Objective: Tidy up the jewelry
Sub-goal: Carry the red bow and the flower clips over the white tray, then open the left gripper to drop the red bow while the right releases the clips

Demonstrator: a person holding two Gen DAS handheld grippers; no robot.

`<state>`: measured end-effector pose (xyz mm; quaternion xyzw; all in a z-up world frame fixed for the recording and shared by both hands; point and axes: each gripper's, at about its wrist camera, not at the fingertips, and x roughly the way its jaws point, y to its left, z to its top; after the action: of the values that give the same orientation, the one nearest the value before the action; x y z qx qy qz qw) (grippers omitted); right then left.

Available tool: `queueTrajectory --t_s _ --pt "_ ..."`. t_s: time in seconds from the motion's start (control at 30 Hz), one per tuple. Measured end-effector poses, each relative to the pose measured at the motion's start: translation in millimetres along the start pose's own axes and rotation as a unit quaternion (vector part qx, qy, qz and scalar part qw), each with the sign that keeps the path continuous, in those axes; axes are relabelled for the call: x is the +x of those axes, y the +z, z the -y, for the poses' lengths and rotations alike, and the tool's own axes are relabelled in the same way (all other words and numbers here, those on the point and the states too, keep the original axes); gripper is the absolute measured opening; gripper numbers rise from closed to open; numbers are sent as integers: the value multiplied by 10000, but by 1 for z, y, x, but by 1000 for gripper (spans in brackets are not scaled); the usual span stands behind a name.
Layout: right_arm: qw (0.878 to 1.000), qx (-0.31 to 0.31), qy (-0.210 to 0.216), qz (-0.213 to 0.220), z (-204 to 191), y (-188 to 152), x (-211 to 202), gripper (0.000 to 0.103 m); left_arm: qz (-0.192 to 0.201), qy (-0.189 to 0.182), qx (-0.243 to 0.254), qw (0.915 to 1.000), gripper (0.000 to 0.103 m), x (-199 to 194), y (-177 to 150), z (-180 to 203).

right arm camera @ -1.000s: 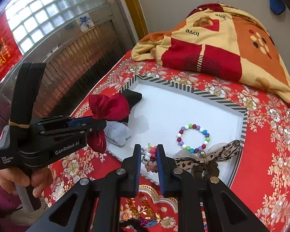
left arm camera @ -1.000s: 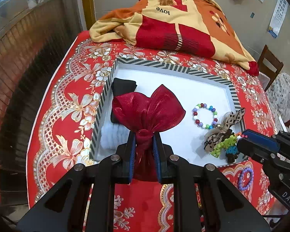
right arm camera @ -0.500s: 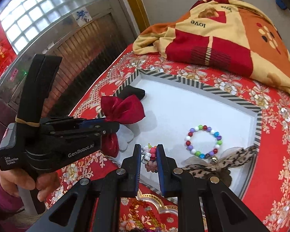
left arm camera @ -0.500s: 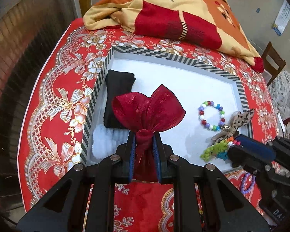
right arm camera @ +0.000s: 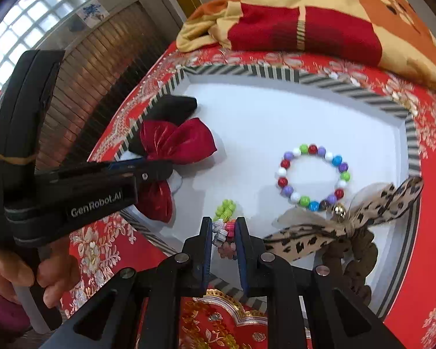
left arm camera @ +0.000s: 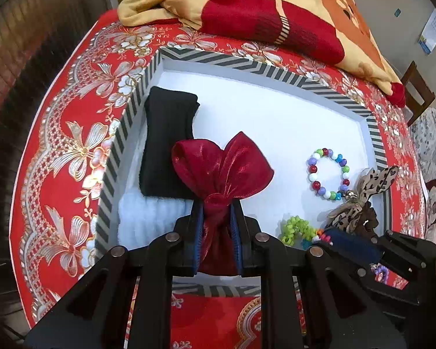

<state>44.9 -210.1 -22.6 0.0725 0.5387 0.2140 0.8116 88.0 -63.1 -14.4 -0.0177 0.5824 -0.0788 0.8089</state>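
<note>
Shiny dark-red fabric pouch (left arm camera: 221,171), tied at the neck: pinched at the neck by the left tool (left arm camera: 216,218), held over the near left part of the shallow white tray with the black-and-white striped rim (left arm camera: 241,64). Its ruffled top fans out above the fingers; its body hangs between them.

Right tool (right arm camera: 223,229): clenched on a small coiled multicolour hair tie, green, white and pink (right arm camera: 225,221), at the tray's near edge.

Inside the tray, left side: folded black cloth (left arm camera: 168,142) lying partly over a white ribbed cloth (left arm camera: 148,218). Right side: multicolour round-bead bracelet (right arm camera: 312,174) flat on the white floor, well apart from the pouch. Just beside it, a leopard-print ribbon bow on a brown scrunchie (right arm camera: 351,229), draped over the tray's right corner.

Tray sits on a red bench cover with gold and white flowers (left arm camera: 72,151). Beyond the tray, a bunched red, orange and cream blanket (left arm camera: 264,3). A bare hand (right arm camera: 52,273) grips the left tool's handle.
</note>
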Motion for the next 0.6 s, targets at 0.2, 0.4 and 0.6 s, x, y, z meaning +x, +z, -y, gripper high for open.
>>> queueTrajectory --t_s 0.2,0.4,0.6 --pt "9999 103 -2 49 5 -7 -3 28 35 32 -7 10000 19 4 1 2" --pt "9996 32 -2 266 -1 -15 -27 36 52 -104 -60 9999 46 -2 -3 2" --pt "9979 -94 -295 576 0 -34 -62 37 228 -100 -215 9995 57 -23 -14 -2"
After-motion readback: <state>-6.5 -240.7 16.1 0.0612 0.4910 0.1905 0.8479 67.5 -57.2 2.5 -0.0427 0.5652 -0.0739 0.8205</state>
